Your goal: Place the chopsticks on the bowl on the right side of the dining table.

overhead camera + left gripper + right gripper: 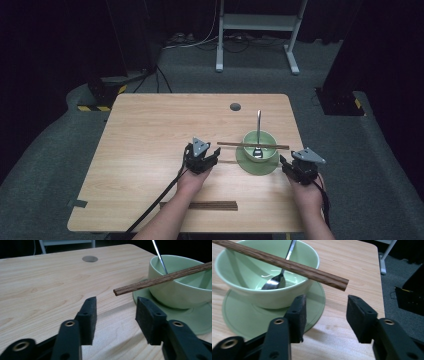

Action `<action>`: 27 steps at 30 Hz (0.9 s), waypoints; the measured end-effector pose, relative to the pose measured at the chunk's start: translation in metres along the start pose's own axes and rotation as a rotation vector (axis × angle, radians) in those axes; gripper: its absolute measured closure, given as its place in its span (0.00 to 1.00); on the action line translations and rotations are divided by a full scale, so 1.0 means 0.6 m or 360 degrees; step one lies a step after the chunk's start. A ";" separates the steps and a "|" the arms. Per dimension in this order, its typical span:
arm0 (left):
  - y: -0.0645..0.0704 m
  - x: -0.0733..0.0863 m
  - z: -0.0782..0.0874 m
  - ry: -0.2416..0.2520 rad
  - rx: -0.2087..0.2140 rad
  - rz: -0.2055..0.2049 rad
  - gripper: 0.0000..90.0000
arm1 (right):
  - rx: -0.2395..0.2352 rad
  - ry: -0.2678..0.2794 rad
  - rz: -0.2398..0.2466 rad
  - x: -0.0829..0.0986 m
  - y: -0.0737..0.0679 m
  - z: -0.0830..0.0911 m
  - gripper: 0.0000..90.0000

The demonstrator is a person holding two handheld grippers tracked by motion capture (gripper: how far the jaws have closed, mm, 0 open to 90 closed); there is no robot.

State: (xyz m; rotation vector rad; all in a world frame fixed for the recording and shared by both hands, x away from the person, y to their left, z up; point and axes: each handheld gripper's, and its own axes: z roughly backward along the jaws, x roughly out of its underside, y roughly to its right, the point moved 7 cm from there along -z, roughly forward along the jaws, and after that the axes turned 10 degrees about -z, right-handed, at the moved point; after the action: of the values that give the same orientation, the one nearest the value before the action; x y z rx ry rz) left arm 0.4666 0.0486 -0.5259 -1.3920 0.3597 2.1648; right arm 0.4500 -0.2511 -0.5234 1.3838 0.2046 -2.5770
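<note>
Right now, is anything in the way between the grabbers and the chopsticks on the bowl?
Nothing visible blocks them. The chopsticks lie across the green bowl, their ends sticking out past its rim. The left gripper and right gripper are open, each just short of an end, with only bare air between.

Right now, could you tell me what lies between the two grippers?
In the high view, the green bowl on its saucer, spoon inside, chopsticks across the rim.

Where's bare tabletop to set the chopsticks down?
The whole left half of the table, from the round hole down to the left gripper, is bare. It is crowded on the right around the bowl, saucer, spoon and chopsticks.
</note>
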 end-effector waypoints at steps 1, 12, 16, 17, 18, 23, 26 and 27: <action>-0.002 0.002 0.004 -0.0005 0.0010 -0.0001 0.52 | 0.0002 0.0006 0.0002 0.001 -0.003 0.003 0.53; -0.067 0.071 0.085 -0.0149 0.0141 0.0045 0.28 | -0.0131 -0.0023 0.0073 0.031 -0.089 0.035 0.37; -0.119 0.111 0.145 -0.0199 0.0080 0.0063 0.22 | -0.0261 -0.0076 0.0094 0.047 -0.135 0.039 0.35; -0.133 0.123 0.161 -0.0219 0.0061 0.0070 0.21 | -0.0290 -0.0085 0.0093 0.050 -0.146 0.040 0.35; -0.147 0.135 0.176 -0.0257 0.0028 0.0082 0.19 | -0.0321 -0.0097 0.0088 0.053 -0.156 0.041 0.35; -0.207 0.191 0.251 -0.0382 -0.0112 0.0096 0.17 | -0.0343 -0.0141 0.0073 0.067 -0.181 0.038 0.36; -0.233 0.221 0.286 -0.0434 -0.0182 0.0143 0.17 | -0.0286 -0.0186 0.0078 0.078 -0.176 0.028 0.38; -0.237 0.227 0.294 -0.0440 -0.0200 0.0168 0.17 | -0.0271 -0.0202 0.0085 0.082 -0.171 0.023 0.39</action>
State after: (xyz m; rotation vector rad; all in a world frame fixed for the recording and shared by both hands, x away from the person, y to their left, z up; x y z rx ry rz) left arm 0.3699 0.2918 -0.5633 -1.1375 0.1993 2.4640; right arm 0.3868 -0.1604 -0.5544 1.1476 0.3525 -2.5266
